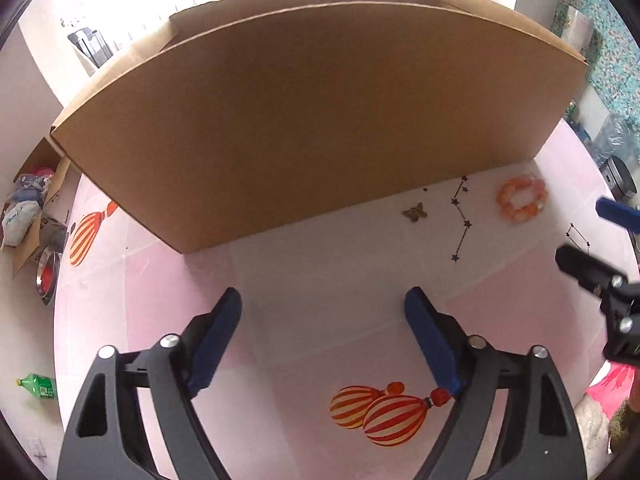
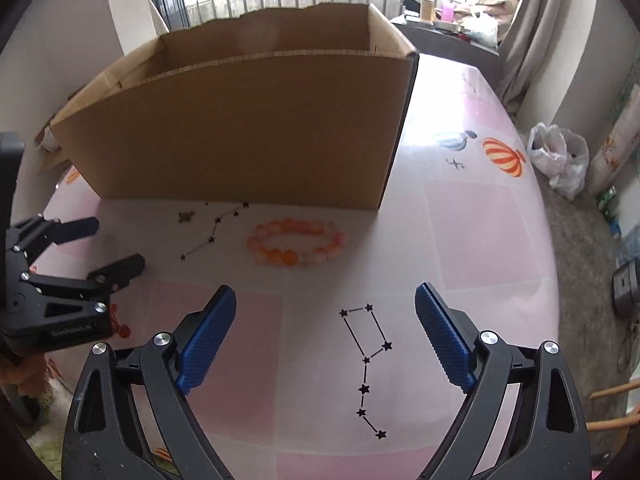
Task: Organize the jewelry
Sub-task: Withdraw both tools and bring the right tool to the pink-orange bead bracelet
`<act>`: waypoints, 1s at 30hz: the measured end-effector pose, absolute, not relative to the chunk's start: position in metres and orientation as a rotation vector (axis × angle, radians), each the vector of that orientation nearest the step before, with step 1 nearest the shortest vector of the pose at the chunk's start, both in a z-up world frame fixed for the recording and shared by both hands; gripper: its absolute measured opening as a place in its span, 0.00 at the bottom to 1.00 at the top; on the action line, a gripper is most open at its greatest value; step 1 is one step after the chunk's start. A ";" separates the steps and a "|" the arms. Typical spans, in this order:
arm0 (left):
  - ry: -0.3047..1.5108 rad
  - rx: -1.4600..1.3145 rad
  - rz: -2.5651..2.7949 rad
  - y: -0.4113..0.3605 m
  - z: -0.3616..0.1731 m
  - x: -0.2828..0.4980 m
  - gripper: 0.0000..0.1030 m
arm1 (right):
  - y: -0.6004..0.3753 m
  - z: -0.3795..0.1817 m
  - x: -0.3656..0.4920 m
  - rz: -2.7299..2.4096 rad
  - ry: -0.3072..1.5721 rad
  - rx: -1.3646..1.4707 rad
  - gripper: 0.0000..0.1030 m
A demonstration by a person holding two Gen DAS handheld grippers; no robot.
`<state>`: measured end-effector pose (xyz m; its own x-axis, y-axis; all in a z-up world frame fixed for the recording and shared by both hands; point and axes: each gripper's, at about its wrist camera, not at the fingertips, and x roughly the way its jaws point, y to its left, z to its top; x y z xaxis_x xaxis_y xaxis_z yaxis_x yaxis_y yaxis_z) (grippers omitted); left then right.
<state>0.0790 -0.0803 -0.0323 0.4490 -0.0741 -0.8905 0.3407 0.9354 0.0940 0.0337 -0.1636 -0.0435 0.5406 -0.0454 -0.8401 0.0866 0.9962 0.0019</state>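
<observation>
An orange and pink bead bracelet (image 2: pixel 297 242) lies flat on the pink table cloth, just in front of the open cardboard box (image 2: pixel 248 128). It also shows in the left wrist view (image 1: pixel 521 197). A small bronze butterfly charm (image 2: pixel 186 216) lies to its left by the box wall, also in the left wrist view (image 1: pixel 415 213). My right gripper (image 2: pixel 324 304) is open and empty, a short way in front of the bracelet. My left gripper (image 1: pixel 322 304) is open and empty, facing the box (image 1: pixel 312 120), left of the jewelry. It also appears in the right wrist view (image 2: pixel 116 244).
The table cloth (image 2: pixel 460 240) has printed balloons and star constellations. The box fills the back of the table. A white plastic bag (image 2: pixel 560 160) lies on the floor at the right. A metal bowl (image 1: pixel 47 276) and a green bottle (image 1: pixel 37 386) lie on the floor at the left.
</observation>
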 end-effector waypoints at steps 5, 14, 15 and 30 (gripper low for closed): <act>1.115 0.240 -0.240 -0.073 -0.035 0.082 0.95 | -0.163 -0.057 0.038 -0.097 1.027 0.028 0.92; 1.136 0.196 -0.239 -0.064 -0.035 0.084 0.95 | -0.177 -0.059 0.041 -0.070 1.022 0.053 0.92; 1.139 0.190 -0.239 -0.065 -0.035 0.084 0.95 | -0.178 -0.059 0.041 -0.067 1.020 0.052 0.92; 1.145 0.177 -0.247 -0.049 -0.040 0.090 0.95 | -0.169 -0.060 0.039 -0.047 1.036 0.021 0.92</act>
